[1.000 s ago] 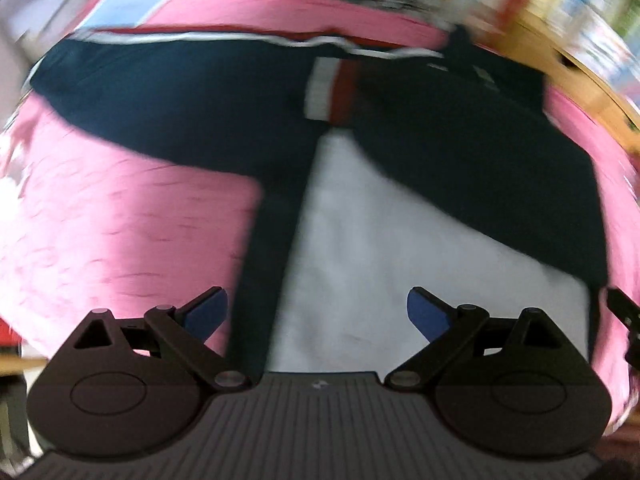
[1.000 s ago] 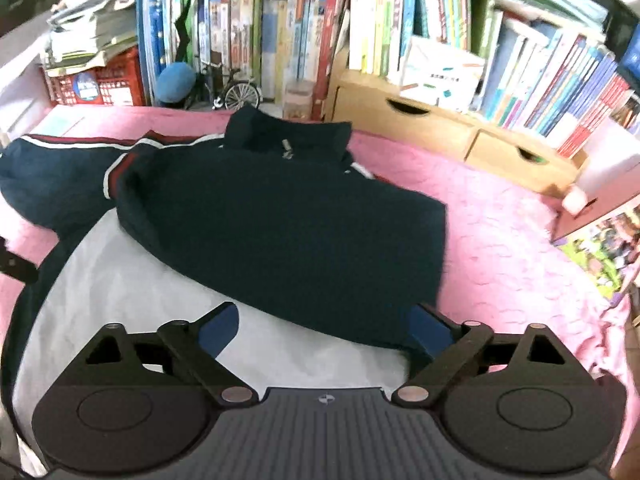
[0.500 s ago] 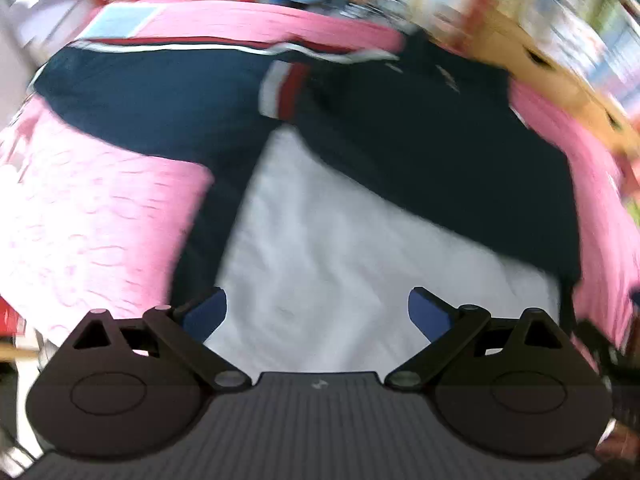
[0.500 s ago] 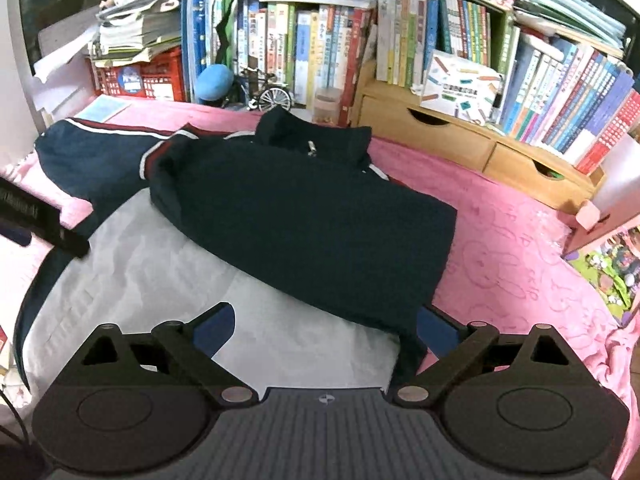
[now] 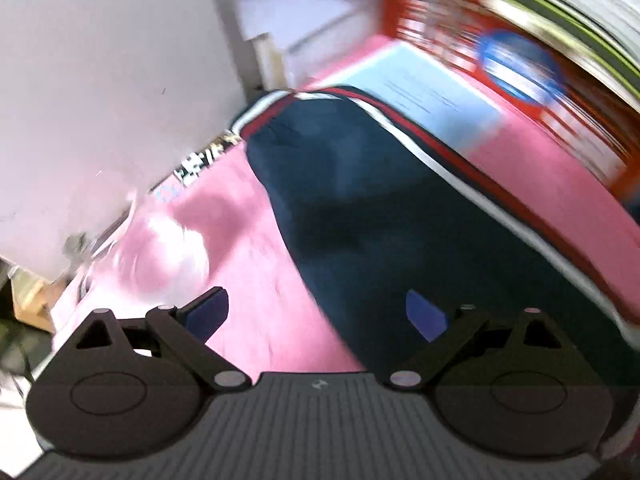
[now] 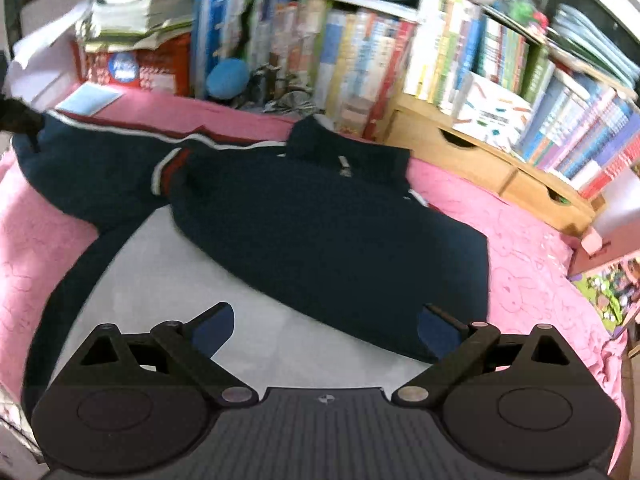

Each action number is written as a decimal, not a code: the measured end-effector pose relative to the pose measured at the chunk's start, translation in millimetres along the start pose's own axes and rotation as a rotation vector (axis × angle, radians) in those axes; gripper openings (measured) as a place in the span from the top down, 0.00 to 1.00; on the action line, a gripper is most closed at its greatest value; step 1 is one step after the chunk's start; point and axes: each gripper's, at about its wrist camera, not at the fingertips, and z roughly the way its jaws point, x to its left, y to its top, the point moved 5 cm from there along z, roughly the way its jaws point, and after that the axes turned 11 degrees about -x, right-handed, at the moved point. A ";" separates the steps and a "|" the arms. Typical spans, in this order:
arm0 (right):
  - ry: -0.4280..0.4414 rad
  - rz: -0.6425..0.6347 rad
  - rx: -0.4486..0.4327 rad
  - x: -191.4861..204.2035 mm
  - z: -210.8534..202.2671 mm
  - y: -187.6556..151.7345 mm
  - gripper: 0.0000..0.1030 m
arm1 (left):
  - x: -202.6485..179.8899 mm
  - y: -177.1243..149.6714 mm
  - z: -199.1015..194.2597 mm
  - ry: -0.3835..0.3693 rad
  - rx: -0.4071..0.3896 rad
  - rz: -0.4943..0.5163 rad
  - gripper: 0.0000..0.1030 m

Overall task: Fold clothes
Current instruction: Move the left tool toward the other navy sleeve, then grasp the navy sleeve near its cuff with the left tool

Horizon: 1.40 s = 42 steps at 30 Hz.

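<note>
A navy jacket [image 6: 320, 232] with a white lining [image 6: 192, 304] and red-white stripes lies on the pink bedcover [image 6: 532, 264]. Its right half is folded over the middle. Its left sleeve [image 6: 92, 160] stretches out to the left. In the left wrist view that sleeve [image 5: 400, 208] runs from the cuff at upper left down to the right. My left gripper [image 5: 316, 316] is open and empty, low over the sleeve's near edge. My right gripper [image 6: 326, 326] is open and empty above the jacket's hem.
A bookshelf [image 6: 400, 48] and wooden drawers [image 6: 480, 160] stand behind the bed. A red crate [image 6: 136, 68] and a light blue paper [image 6: 90, 98] lie at the back left. A white wall [image 5: 100, 80] borders the bed's left side.
My left gripper has swung left from the jacket's white lining to the outstretched sleeve near the wall. My right gripper has pulled back slightly and stays open.
</note>
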 end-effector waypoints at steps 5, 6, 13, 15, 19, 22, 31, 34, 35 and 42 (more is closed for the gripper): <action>0.016 -0.033 0.043 44.2 6.7 5.9 0.04 | -0.3 14.4 47.8 -0.046 0.003 -0.070 0.59; 0.015 -0.038 0.052 49.5 8.2 6.6 0.04 | -2.3 16.2 49.3 -0.054 -0.007 -0.065 0.60; -0.038 -0.027 0.076 57.9 22.7 20.6 0.04 | -19.3 26.5 32.5 -0.173 -0.102 -0.016 0.96; -0.052 -0.019 0.072 54.9 26.2 24.9 0.04 | -30.3 32.9 12.0 -0.209 -0.156 0.017 0.96; -0.075 -0.013 0.069 48.8 33.2 31.5 0.04 | -47.7 33.6 -13.1 -0.226 -0.217 0.107 0.95; -0.080 -0.020 0.065 46.2 36.5 33.7 0.04 | -56.6 30.0 -27.1 -0.285 -0.226 0.128 0.96; -0.077 -0.016 0.066 37.8 34.9 28.5 0.04 | -106.5 6.6 -107.2 -0.492 -0.339 0.339 0.96; -0.075 -0.012 0.066 34.7 33.8 26.3 0.04 | -121.3 -2.5 -123.7 -0.537 -0.330 0.376 0.95; -0.075 -0.010 0.066 33.7 33.4 25.6 0.04 | -123.9 -4.9 -127.5 -0.540 -0.329 0.382 0.95; -0.072 -0.001 0.066 26.5 30.8 20.5 0.04 | -128.0 -13.9 -137.6 -0.534 -0.316 0.392 0.95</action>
